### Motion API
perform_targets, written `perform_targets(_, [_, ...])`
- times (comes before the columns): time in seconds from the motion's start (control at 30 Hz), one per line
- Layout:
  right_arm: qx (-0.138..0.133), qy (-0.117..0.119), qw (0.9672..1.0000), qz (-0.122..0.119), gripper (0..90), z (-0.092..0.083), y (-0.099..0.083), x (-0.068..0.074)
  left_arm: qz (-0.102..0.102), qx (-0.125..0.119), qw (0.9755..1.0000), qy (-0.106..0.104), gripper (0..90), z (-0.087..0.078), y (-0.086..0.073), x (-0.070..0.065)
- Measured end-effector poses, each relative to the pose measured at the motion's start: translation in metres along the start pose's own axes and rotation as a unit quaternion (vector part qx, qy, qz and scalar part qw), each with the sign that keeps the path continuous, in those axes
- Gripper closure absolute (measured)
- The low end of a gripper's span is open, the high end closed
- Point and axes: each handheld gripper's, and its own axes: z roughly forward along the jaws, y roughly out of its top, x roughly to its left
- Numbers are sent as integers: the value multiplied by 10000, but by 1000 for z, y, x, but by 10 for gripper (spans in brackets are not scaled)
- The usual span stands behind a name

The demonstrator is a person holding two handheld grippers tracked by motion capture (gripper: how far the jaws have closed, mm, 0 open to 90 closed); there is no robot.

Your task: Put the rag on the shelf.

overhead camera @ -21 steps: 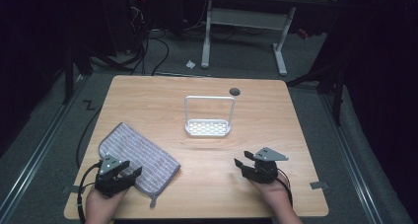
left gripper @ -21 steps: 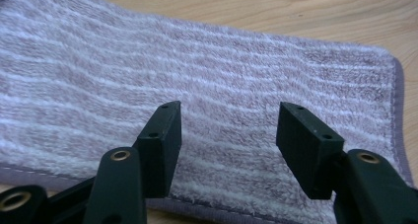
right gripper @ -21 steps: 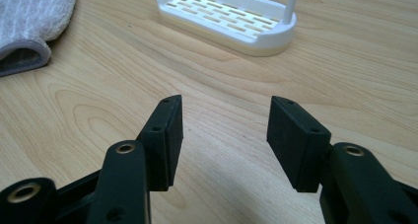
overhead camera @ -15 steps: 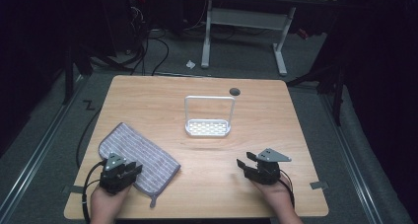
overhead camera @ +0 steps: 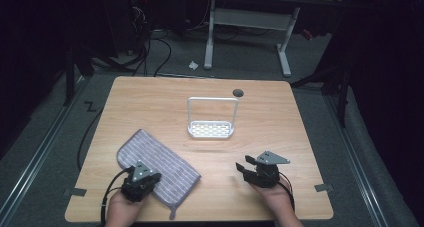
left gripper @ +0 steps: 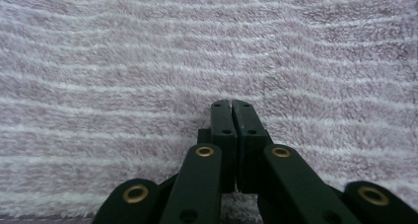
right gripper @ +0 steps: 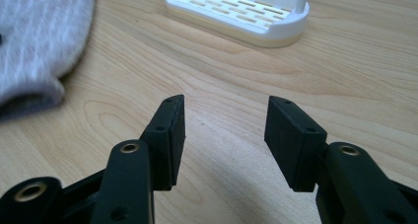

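just left gripper (left gripper: pixel 231 105) over towel (left gripper: pixel 148 61)

towel (left gripper: pixel 148 61): cut by frame edges | rack (right gripper: pixel 236 12): top cropped | jaws' grip: unclear

No readable text, label or number anywhere.

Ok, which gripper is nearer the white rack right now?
Right. The right gripper sits open on bare table, below and slightly right of the white rack, which lies ahead of its jaws. The left gripper is farther off, jaws together over the striped towel.
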Motion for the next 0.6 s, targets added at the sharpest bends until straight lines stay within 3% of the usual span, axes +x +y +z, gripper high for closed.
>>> perform_targets(0.1, [-35,9,10000,-20,512,-1,1,2,195,42,9993,-310,885,12,11,-19])
perform_targets(0.13, [-44,25,10000,-21,514,-1,1,3,195,42,9993,-310,885,12,11,-19])
perform_targets(0.17, [-43,34,10000,-16,521,-1,1,4,385,39,9978,-530,885,19,17,-36])
perform_targets(0.2, [-43,34,10000,-16,521,-1,1,4,385,39,9978,-530,885,19,17,-36])
perform_targets(0.23, [-41,43,10000,-14,526,-1,1,4,492,53,9967,-645,885,22,20,-44])
perform_targets(0.27, [-36,77,10000,-20,534,-1,1,5,673,48,9940,-858,885,29,25,-60])
perform_targets(0.3, [-36,77,10000,-20,534,-1,1,5,673,48,9940,-858,883,29,25,-60])
perform_targets(0.47, [-95,24,9999,-109,533,0,3,8,766,-33,9889,-1269,877,43,34,-88])
perform_targets(0.5, [-181,48,9996,-205,575,-1,6,12,843,-48,9877,-1315,838,43,36,-92])
perform_targets(0.6, [-179,233,9988,-387,635,2,10,22,875,-187,9884,-1224,680,36,33,-88])
